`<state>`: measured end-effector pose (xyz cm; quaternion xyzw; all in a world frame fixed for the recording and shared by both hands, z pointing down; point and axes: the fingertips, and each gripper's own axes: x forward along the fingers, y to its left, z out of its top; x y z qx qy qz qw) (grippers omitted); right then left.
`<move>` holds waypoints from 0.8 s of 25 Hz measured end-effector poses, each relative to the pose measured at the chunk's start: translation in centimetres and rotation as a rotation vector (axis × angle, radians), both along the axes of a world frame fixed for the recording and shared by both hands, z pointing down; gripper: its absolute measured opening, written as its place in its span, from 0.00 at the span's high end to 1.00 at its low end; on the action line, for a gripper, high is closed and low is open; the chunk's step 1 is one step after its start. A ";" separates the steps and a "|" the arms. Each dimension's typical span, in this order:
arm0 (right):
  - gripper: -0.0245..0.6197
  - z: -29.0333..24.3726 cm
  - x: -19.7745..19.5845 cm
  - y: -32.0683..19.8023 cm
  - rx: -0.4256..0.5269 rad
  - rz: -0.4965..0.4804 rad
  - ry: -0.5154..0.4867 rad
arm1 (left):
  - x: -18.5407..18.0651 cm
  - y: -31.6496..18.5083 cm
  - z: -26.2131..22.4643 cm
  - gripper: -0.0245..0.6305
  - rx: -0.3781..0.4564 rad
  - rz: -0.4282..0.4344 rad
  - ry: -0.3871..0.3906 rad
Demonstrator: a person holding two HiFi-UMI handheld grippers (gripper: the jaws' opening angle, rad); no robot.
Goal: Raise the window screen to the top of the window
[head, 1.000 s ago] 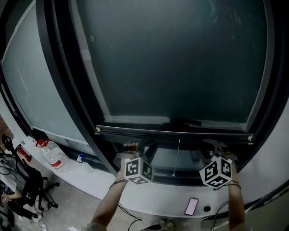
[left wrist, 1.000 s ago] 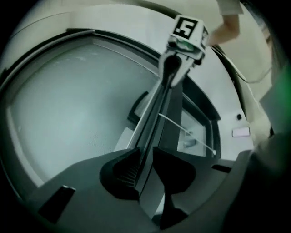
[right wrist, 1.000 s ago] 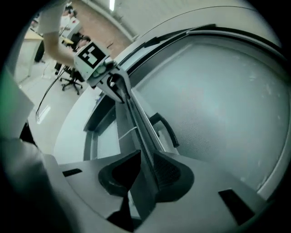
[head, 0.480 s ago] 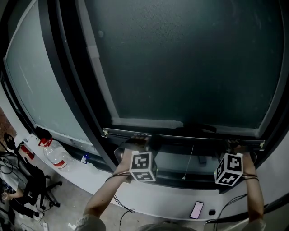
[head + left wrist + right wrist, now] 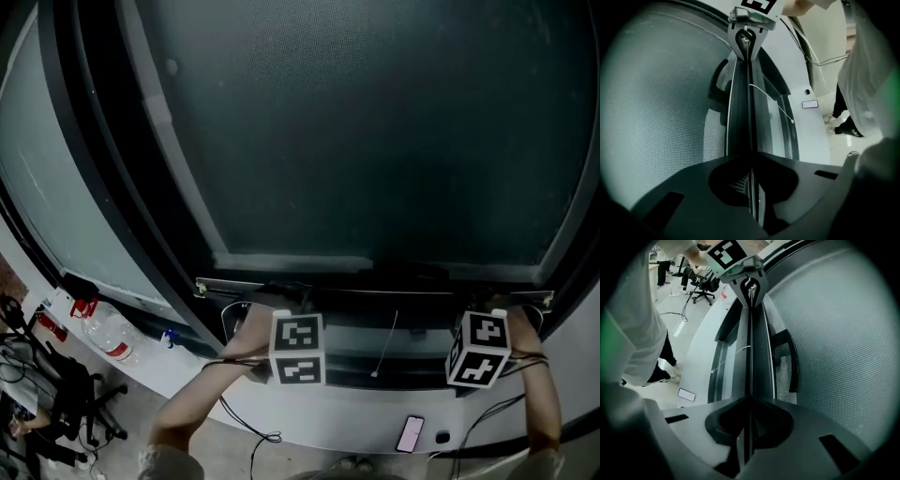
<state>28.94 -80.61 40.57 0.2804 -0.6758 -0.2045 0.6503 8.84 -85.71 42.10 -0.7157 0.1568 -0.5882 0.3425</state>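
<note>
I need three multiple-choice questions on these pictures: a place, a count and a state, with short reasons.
1. Where does the phone lie? A) on the white ledge B) on a shelf C) in a gripper
2. How many grippers hold the screen's bottom bar? A) none B) one C) two
3. The left gripper has its jaws: A) wide apart B) shut on the bar C) shut on a cloth
Answers: 1 A, it lies flat there; 2 C, the right gripper clamps it too; 3 B, the bar runs between closed jaws.
</note>
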 end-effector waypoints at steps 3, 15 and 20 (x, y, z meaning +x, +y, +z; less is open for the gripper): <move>0.93 0.0 -0.2 0.4 -0.145 -0.021 -0.066 | -0.3 0.4 0.2 0.93 -0.179 0.045 0.015; 0.93 -8.7 0.1 -0.6 0.193 -0.065 -0.038 | 0.1 -0.7 -8.8 0.94 0.056 0.054 0.104; 0.93 -20.3 0.1 -1.1 0.438 -0.096 -0.016 | -0.1 -1.4 -20.6 0.94 0.303 0.051 0.158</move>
